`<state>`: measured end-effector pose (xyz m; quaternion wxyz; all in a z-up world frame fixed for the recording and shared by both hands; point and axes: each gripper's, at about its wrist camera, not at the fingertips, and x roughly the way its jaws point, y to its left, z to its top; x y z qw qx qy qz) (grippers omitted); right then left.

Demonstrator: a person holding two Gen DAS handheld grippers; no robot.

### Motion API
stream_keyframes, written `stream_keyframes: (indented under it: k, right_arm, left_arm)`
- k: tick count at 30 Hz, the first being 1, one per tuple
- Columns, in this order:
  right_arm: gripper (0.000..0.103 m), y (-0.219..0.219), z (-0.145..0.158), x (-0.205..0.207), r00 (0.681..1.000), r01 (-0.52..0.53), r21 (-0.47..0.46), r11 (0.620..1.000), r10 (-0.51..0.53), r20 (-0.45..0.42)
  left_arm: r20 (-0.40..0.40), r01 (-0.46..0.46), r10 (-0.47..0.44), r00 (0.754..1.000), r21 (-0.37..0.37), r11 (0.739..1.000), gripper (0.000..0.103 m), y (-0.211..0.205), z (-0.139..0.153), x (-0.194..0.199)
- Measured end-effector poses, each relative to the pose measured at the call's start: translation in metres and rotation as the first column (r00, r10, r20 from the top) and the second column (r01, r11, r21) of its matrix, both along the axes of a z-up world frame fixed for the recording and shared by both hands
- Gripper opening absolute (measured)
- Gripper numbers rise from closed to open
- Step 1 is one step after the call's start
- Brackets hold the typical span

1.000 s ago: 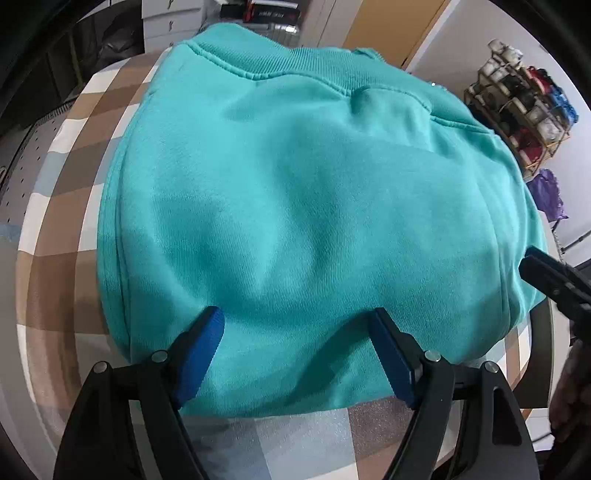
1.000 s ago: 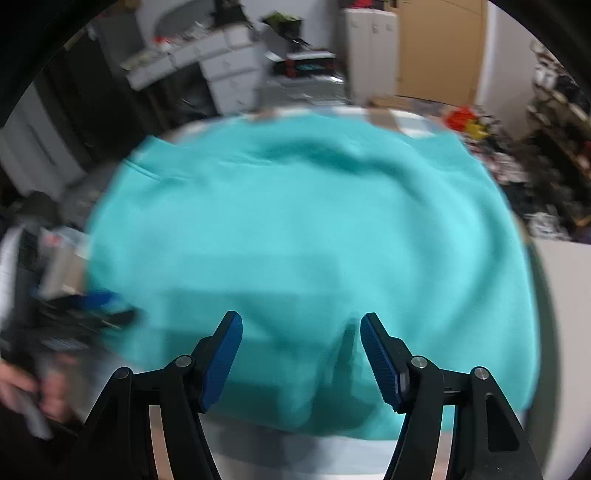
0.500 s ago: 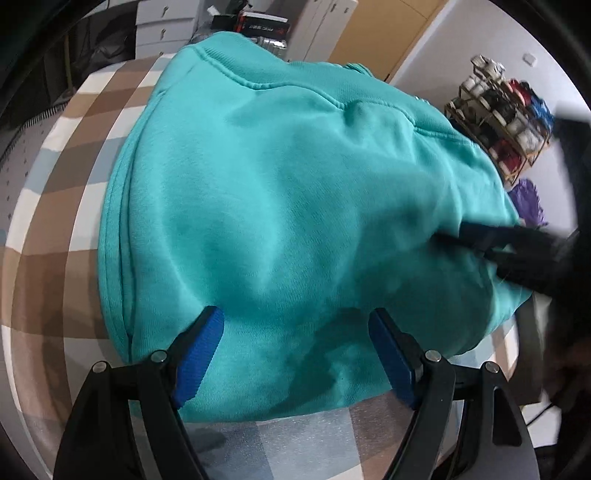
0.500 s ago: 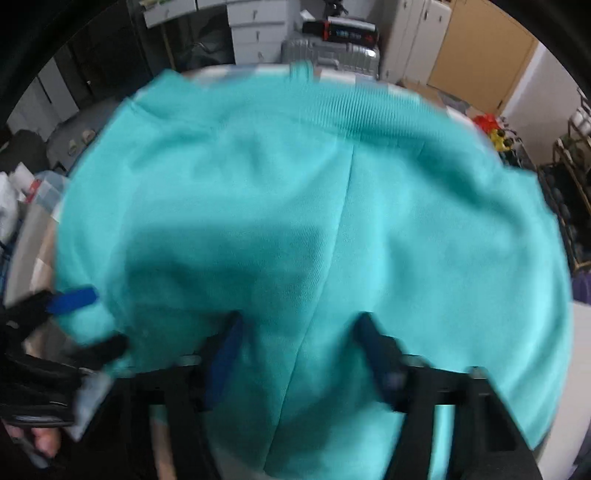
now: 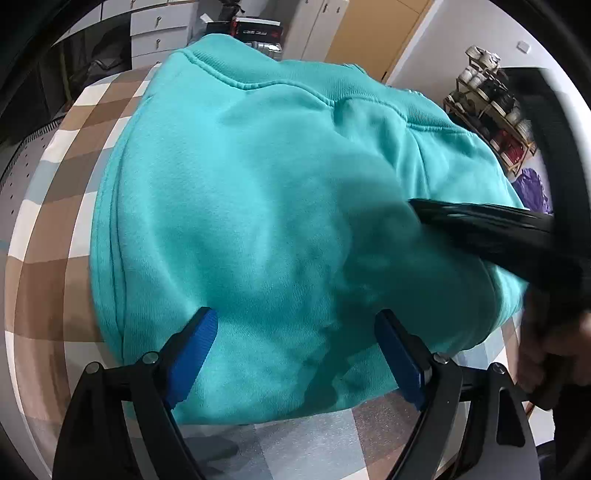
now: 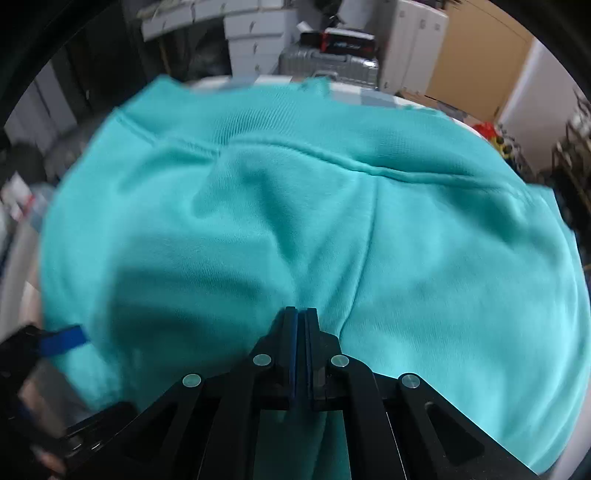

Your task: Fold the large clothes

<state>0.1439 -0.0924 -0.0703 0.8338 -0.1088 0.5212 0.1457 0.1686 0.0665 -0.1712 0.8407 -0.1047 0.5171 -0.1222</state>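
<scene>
A teal sweatshirt [image 5: 258, 203] lies folded in a thick bundle on a table with a brown, white and grey checked cloth [image 5: 55, 258]. My left gripper [image 5: 295, 321] stands over the bundle's near edge, its jaws opening, blue pads [image 5: 195, 343] wide apart on either side of the cloth without pressing it. My right gripper [image 6: 301, 314] is shut on a pinch of the sweatshirt [image 6: 295, 221] near a seam, and teal cloth hangs down between its arms. In the left wrist view the right gripper [image 5: 480, 229] comes in from the right over the cloth.
A person's hand [image 5: 546, 350] holds the right gripper at the table's right edge. Behind the table stand white drawers [image 5: 159, 29], a grey suitcase [image 6: 325, 62] and a shoe rack [image 5: 491, 122]. A purple item [image 5: 532, 188] lies on the floor at the right.
My right gripper came in over the sweatshirt's right side and went from wide open to shut on the cloth. The left gripper stayed nearly in place, its jaws a little wider.
</scene>
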Motion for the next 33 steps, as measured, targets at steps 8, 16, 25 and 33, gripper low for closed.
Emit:
stream_keyframes:
  k: [8, 16, 25, 33]
  right_arm:
    - [0.014, -0.098, 0.041, -0.078, 0.973, 0.166, 0.047, 0.985, -0.171, 0.153]
    - [0.009, -0.145, -0.009, -0.083, 0.945, 0.322, 0.092, 0.942, -0.325, 0.018]
    - [0.016, -0.159, 0.054, -0.085, 0.940, 0.312, 0.032, 0.950, -0.313, 0.135]
    - [0.017, -0.162, 0.007, -0.061, 0.974, 0.225, -0.254, 0.941, -0.218, 0.057]
  left_arm:
    - [0.011, 0.015, -0.016, 1.000, 0.031, 0.999, 0.084, -0.004, -0.001, -0.003]
    - [0.029, 0.015, -0.017, 0.999, 0.047, 0.999, 0.085, -0.009, -0.003, -0.002]
    - [0.029, 0.021, -0.022, 0.999, 0.043, 0.999, 0.085, -0.008, -0.003, -0.003]
    - [0.025, 0.024, -0.026, 0.999, 0.048, 0.999, 0.085, -0.008, -0.003, -0.003]
